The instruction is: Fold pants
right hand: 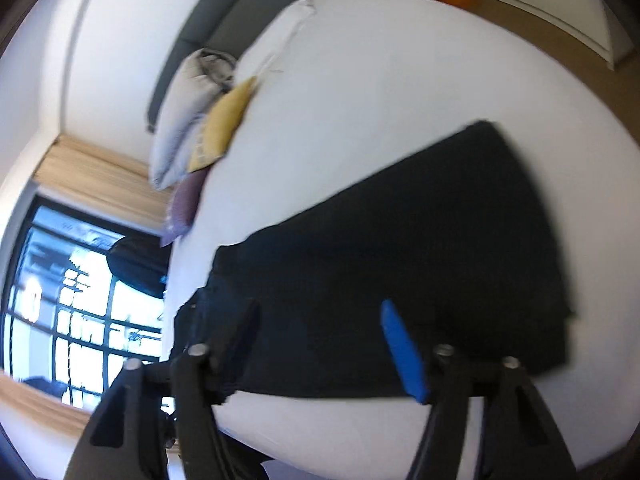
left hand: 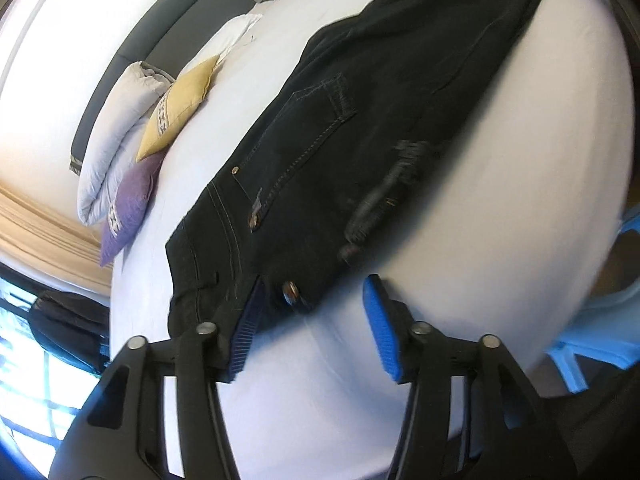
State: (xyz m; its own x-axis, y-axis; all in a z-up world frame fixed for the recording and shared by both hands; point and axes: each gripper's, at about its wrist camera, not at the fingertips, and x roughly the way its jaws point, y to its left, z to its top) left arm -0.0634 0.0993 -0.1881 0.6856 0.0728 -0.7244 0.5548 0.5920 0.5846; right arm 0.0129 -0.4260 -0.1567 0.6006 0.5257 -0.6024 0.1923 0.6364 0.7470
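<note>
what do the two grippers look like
Both are alike: black plastic linkage arms with silver pivot pins, ending in flat, ribbed blue fingers. Left gripper, finger; right gripper, finger. A thin black cable runs along the left one's arm. No sleeves or markings show.

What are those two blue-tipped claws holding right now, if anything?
Nothing. The left gripper and right gripper are both open, at the near edge of the black pants on the bed.
</note>
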